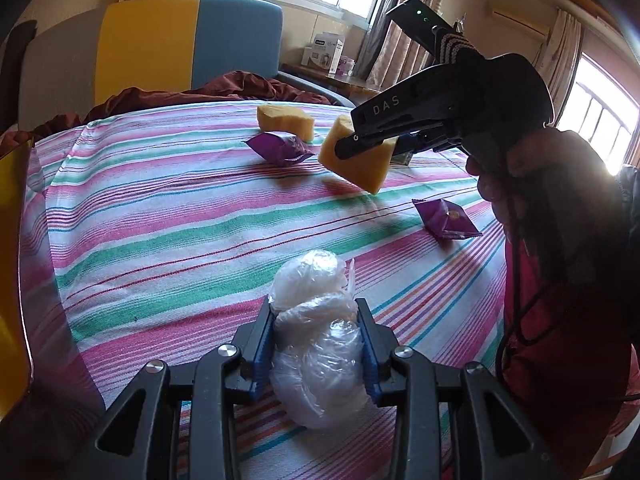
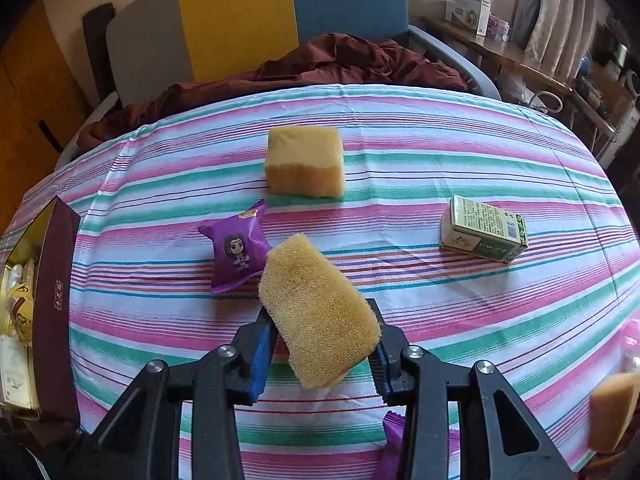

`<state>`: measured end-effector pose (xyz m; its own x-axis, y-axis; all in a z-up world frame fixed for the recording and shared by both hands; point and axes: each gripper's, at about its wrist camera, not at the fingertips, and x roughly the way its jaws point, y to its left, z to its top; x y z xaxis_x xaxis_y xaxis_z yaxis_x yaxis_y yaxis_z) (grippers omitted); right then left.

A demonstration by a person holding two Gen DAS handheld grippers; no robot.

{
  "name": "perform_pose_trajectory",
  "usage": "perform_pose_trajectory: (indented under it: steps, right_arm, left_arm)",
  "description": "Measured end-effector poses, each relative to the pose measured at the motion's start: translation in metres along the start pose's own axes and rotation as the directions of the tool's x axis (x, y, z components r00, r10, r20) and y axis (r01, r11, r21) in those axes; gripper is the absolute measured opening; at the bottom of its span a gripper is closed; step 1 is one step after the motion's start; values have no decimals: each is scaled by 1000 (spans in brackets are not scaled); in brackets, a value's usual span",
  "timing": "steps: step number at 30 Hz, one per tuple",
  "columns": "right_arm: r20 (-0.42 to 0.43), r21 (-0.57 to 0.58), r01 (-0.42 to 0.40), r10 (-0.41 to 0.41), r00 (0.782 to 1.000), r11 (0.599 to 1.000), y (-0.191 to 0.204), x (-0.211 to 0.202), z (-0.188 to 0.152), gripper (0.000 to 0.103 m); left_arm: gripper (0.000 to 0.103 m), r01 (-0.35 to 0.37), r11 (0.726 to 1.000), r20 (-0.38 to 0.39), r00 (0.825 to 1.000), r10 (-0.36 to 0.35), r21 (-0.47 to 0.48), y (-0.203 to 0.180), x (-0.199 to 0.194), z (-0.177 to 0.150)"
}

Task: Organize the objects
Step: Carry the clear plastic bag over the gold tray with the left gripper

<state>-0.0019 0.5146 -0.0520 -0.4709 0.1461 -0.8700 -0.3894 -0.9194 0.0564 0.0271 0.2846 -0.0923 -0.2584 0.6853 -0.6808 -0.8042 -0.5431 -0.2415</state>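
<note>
My left gripper is shut on a clear plastic-wrapped white bundle that stands on the striped cloth. My right gripper is shut on a yellow sponge and holds it above the cloth; it also shows in the left wrist view with that sponge raised. A second yellow sponge lies on the cloth beyond it. A purple snack packet lies left of the held sponge. A green box lies at the right.
A dark open box with wrapped items sits at the left edge. Another purple packet lies at the right. A third sponge shows at the far right. A maroon blanket and a yellow and blue headboard stand behind.
</note>
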Motion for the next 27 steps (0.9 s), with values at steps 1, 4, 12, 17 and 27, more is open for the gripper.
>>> perform_pose_trajectory:
  steps: [1, 4, 12, 17, 27]
  right_arm:
    - [-2, -7, 3, -3, 1000, 1000, 1, 0, -1, 42]
    - [-14, -29, 25, -25, 1000, 999, 5, 4, -2, 42]
    - [-22, -77, 52, -54, 998, 996, 11, 9, -5, 42]
    - [-19, -99, 67, -69, 997, 993, 16, 8, -7, 42]
    - [0, -124, 78, -79, 997, 989, 22, 5, -8, 42]
  left_arm:
    - [36, -2, 1000, 1, 1000, 2, 3, -1, 0, 0]
    - [36, -7, 1000, -2, 1000, 7, -1, -1, -1, 0]
    - [35, -14, 1000, -34, 999, 13, -15, -5, -15, 1]
    - [35, -2, 1000, 1, 1000, 2, -17, -6, -33, 6]
    - [35, 10, 983, 142, 990, 16, -181, 41, -116, 48]
